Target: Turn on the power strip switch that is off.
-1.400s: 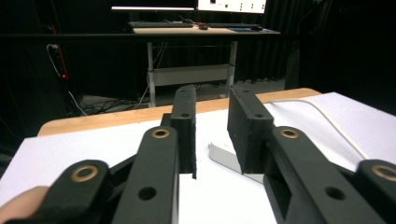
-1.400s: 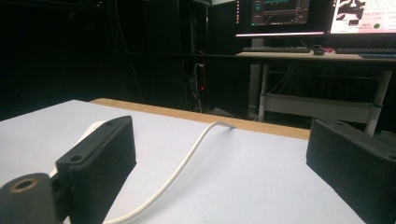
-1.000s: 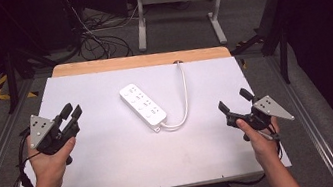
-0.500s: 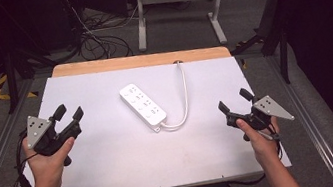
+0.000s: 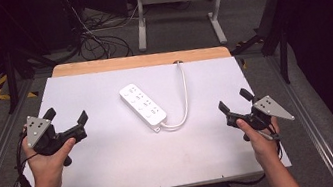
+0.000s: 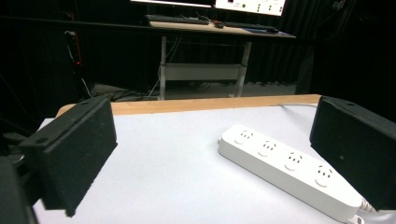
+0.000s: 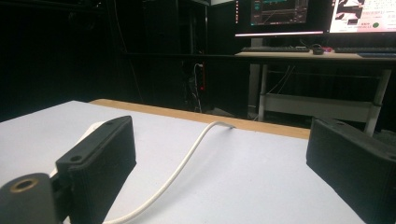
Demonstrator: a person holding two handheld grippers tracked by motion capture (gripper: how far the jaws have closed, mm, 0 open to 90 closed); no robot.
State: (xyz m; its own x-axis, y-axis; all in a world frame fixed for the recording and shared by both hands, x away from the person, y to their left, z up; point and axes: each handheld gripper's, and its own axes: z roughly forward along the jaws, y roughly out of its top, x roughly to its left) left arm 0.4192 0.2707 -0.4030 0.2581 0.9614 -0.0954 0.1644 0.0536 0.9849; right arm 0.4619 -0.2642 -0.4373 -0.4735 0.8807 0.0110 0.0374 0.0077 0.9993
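Seeing the white power strip [image 5: 143, 106] lying flat and slanted mid-table, smooth plastic, rounded ends. Its white cable [image 5: 183, 91] is curving back to the far edge and dropping out of sight there. In the left gripper view, the strip's near end is getting cut off behind one jaw; in the right gripper view a jaw is covering most of it. I'm holding the left gripper [image 5: 66, 123] spread wide, pinching nothing, well left of the strip. The right gripper [image 5: 234, 101] is also spread wide, well right. The table [image 5: 114, 157] is matte white with a wooden back strip.
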